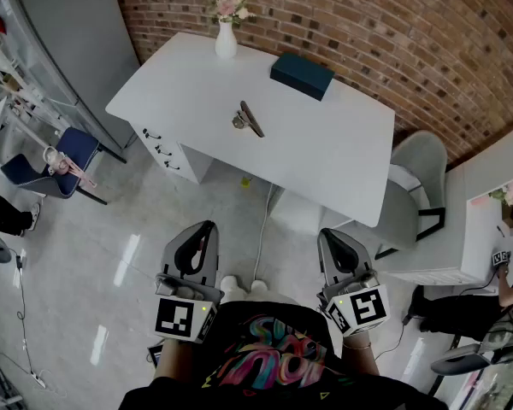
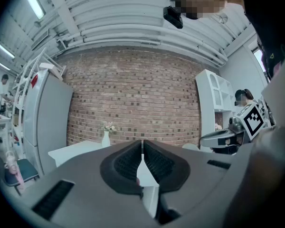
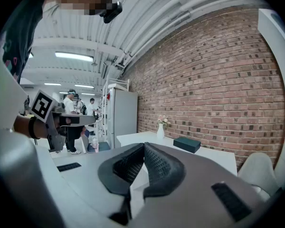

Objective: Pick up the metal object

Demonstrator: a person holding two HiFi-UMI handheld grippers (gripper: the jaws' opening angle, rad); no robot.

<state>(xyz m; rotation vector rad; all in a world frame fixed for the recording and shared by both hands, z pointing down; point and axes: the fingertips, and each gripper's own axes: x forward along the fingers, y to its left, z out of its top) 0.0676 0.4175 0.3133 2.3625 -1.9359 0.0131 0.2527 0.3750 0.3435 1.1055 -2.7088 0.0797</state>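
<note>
The metal object (image 1: 249,119), a small shiny piece with a dark elongated part, lies near the middle of the white table (image 1: 325,156) in the head view. Both grippers hang well short of the table, over the floor in front of the person. My left gripper (image 1: 207,227) has its jaws together with nothing between them, as the left gripper view confirms (image 2: 142,148). My right gripper (image 1: 325,233) is likewise shut and empty (image 3: 144,148). The metal object does not show in either gripper view.
On the table stand a white vase with pink flowers (image 1: 227,26) at the far left and a dark teal box (image 1: 302,75) at the back. A grey chair (image 1: 415,186) sits at the table's right end. A blue chair (image 1: 47,165) is on the left.
</note>
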